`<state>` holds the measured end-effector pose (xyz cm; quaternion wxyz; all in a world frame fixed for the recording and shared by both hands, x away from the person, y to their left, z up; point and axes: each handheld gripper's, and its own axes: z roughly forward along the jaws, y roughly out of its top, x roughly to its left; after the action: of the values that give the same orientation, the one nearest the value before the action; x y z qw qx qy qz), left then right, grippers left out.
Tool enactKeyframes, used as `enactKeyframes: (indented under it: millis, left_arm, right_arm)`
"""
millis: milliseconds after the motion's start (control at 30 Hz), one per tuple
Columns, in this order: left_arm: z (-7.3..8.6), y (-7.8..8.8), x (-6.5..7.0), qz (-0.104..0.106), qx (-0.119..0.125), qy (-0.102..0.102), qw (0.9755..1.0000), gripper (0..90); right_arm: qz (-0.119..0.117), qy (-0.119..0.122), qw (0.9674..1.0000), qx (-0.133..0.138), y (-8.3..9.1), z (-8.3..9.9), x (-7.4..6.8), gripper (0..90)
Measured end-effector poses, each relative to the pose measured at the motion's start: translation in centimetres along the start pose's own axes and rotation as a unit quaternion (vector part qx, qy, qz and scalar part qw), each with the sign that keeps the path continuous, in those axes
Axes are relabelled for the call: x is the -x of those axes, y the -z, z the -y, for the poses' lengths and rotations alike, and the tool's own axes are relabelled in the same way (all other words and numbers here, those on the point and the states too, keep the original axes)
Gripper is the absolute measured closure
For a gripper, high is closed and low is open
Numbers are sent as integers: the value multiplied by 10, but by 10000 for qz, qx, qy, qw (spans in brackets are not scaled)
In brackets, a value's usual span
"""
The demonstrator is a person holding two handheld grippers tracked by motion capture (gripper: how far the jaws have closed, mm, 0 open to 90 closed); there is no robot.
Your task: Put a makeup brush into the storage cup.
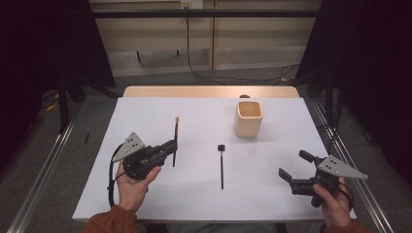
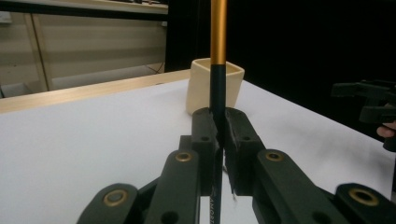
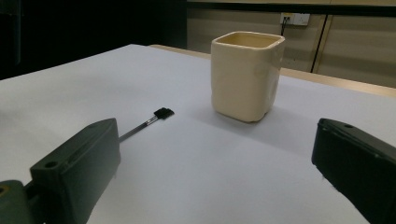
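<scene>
A: Status of left gripper (image 1: 171, 146)?
B: Pinching the black-and-gold brush (image 1: 175, 141) mid-shaft, above the white table (image 1: 145, 111).
A: Right gripper (image 1: 295, 167)?
B: Jaws spread, nothing between them. Second brush (image 1: 221, 165) lies mid-table; cream cup (image 1: 248, 118) stands beyond.

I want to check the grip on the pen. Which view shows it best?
The left gripper view: the left gripper has its jaws shut on the pen, whose black and gold shaft rises close to the camera. The high view shows the same pen small and thin, held above the table.
</scene>
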<state>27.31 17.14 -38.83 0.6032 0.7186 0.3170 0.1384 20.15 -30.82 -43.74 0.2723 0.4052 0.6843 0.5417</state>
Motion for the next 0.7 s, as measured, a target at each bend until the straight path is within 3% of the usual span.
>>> enactKeyframes:
  millis: [200,700]
  left_arm:
    - [-11,-12,9,235,24,-104,9997,834]
    - [-18,-30,24,638,106,-23,9979,834]
  right_arm:
    - [-95,-62,9999,5,-1,0,-1,4]
    - [-239,-75,9996,155,-3,-4,-3,2]
